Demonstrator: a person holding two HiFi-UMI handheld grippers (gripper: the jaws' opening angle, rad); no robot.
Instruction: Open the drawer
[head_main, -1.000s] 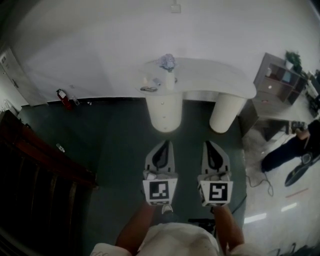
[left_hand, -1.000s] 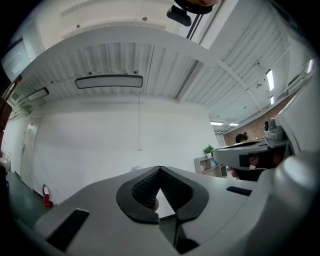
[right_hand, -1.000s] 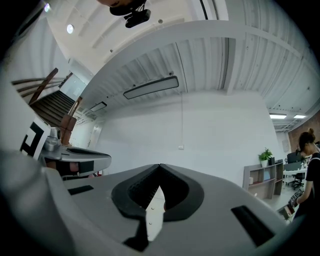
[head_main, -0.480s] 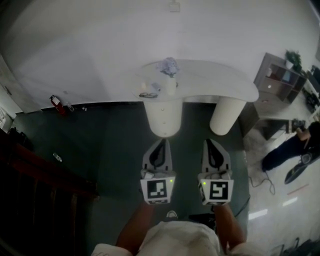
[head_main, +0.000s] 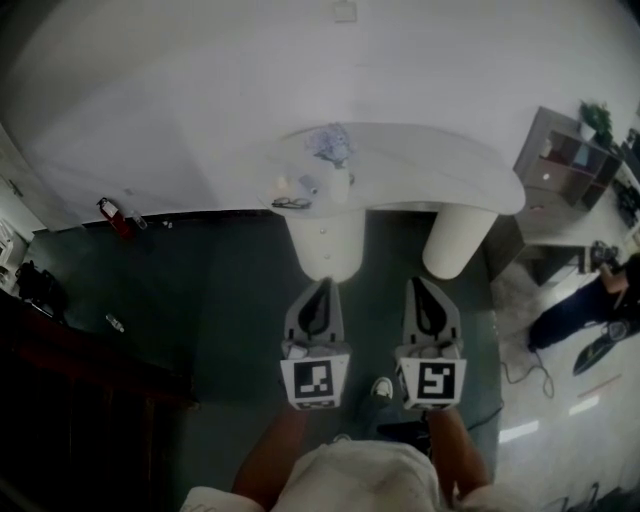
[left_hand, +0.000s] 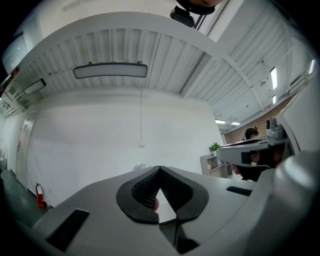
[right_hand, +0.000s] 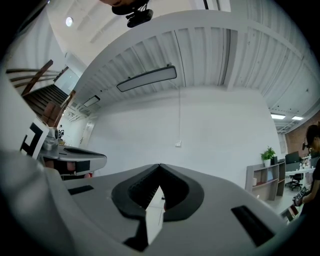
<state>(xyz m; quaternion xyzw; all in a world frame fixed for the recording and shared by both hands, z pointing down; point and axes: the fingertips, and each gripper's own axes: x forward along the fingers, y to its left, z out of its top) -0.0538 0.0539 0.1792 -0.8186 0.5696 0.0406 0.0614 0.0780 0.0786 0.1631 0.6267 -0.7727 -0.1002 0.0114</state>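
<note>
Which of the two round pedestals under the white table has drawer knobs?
The left pedestal, ahead of the left gripper: small knobs dot its front. The right pedestal, ahead of the right gripper, looks plain.

Ahead of your left gripper (head_main: 321, 285) and right gripper (head_main: 419, 284) stands the white table (head_main: 440, 170) on two round pedestals. Its top, beyond the left gripper, carries a crumpled bluish wad (head_main: 329, 143), a white container (head_main: 340, 186) and glasses (head_main: 292, 203) (smaller bits nearby are too blurred to name). On the dark floor (head_main: 220, 290), well off to that gripper's left, sits a red extinguisher (head_main: 112, 211).
</note>
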